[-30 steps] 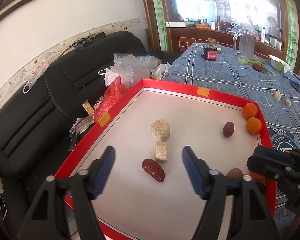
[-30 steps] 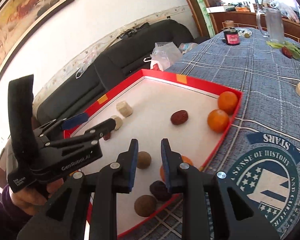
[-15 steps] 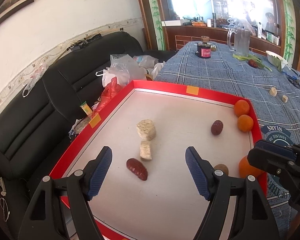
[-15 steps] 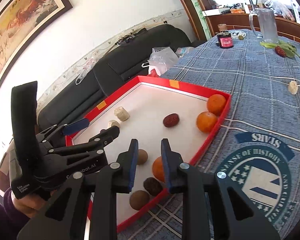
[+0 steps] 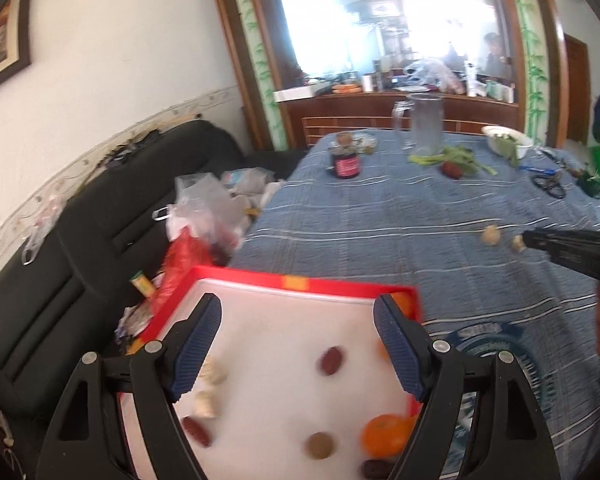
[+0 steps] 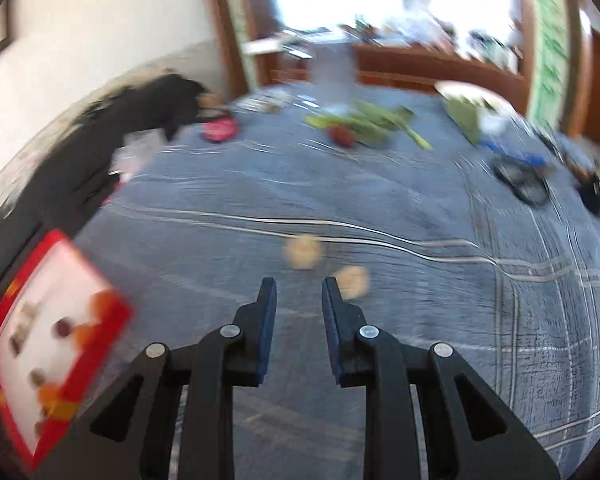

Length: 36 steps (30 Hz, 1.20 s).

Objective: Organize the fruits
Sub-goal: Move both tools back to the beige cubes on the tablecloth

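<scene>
Red rim on my left: the tray [image 5: 260, 280] sits below my left gripper [image 5: 296, 344], whose blue-padded fingers are spread wide with nothing between them. Reading the white tray floor from its left side, I see two pale chunks [image 5: 214, 374] near nine o'clock, then a dark red date [image 5: 196, 432] at about seven. Moving rightward, another date [image 5: 331, 360] lies near the centre, and a brown round fruit [image 5: 320, 445] sits at six. An orange [image 5: 386, 434] is at about five o'clock, near the right rim, and a darker fruit [image 5: 374, 469] is just beside it at the picture's bottom edge. More orange shows at the far right corner, partly behind my right finger. The blue checked tablecloth [image 5: 380, 216] stretches away at twelve o'clock, with a dark jar [image 5: 346, 162], a clear pitcher [image 5: 426, 124] and green stalks [image 5: 456, 158] far off.

Over on my right camera everything is smeared with blur. The tray [image 6: 108, 300] has slid to eight o'clock of the frame. My right gripper [image 6: 299, 294] is over bare cloth, jaws narrow but with a gap, holding nothing. Two pale lumps rest on the cloth at twelve to one o'clock of the fingertips: one [image 6: 302, 252] a little ahead, the other [image 6: 354, 280] just beside the right fingertip. Whether it touches, I cannot tell.
</scene>
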Motion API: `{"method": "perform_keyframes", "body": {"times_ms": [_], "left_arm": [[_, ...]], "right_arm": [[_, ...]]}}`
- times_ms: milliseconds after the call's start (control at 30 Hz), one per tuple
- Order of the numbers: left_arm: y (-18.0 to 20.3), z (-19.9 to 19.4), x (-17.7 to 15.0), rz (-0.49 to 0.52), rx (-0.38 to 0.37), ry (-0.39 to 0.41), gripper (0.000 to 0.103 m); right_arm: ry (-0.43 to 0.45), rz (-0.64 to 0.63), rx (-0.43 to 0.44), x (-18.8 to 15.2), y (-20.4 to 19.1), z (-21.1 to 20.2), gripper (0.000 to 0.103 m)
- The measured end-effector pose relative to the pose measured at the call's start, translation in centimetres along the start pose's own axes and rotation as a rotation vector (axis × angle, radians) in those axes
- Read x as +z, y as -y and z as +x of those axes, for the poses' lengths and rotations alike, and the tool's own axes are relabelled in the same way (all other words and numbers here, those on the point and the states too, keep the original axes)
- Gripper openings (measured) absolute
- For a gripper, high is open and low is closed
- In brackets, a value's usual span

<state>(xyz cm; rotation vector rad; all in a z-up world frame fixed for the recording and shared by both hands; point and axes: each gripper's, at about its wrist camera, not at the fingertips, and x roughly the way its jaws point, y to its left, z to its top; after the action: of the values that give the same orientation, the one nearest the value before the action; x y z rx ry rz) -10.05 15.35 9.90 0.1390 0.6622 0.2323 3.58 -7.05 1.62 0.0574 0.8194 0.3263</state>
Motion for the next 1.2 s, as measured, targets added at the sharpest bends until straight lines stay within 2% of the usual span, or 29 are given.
{"method": "perform_keyframes", "body": {"times_ms": [100,233,467,633,833,1033,1133,1200], "left_arm": [[1.1,0.0,0.2,0.011,-0.032,-0.004,0.079],[2.1,0.3,0.1,0.029,-0.046,-0.015,0.079],[3.9,1.4,0.2,0.045,-0.061,-0.045,0.079],[5.5,1.9,0.4,0.065,-0.062,-0.063,0.079],[7.1,2.3,0.9,0.074,-0.057,-0.077,0.078],[8.9,2.9,1.4,0.105,-0.042,-0.088,0.078],[9.5,3.3,1.7,0.113,-0.039,-0.097,0.078],[9.8,3.6,1.9,0.119,-0.028,-0.101,0.078]], "right_arm": [[-0.009,0.04,-0.018,0.2,1.7,1.5,0.025],[-0.04,0.053,0.007,-0.3,2.2,2.9,0.025],[-0.026,0.023,0.004,0.0,1.2,3.2,0.028],[-0.029,0.006,0.033,0.0,1.3,3.2,0.028],[-0.034,-0.006,0.061,0.1,1.4,3.2,0.032],[-0.04,-0.023,0.056,0.3,1.3,3.3,0.033],[-0.041,-0.039,0.022,0.3,1.1,3.4,0.021],[-0.043,-0.043,-0.003,0.3,1.3,3.4,0.009]]}}
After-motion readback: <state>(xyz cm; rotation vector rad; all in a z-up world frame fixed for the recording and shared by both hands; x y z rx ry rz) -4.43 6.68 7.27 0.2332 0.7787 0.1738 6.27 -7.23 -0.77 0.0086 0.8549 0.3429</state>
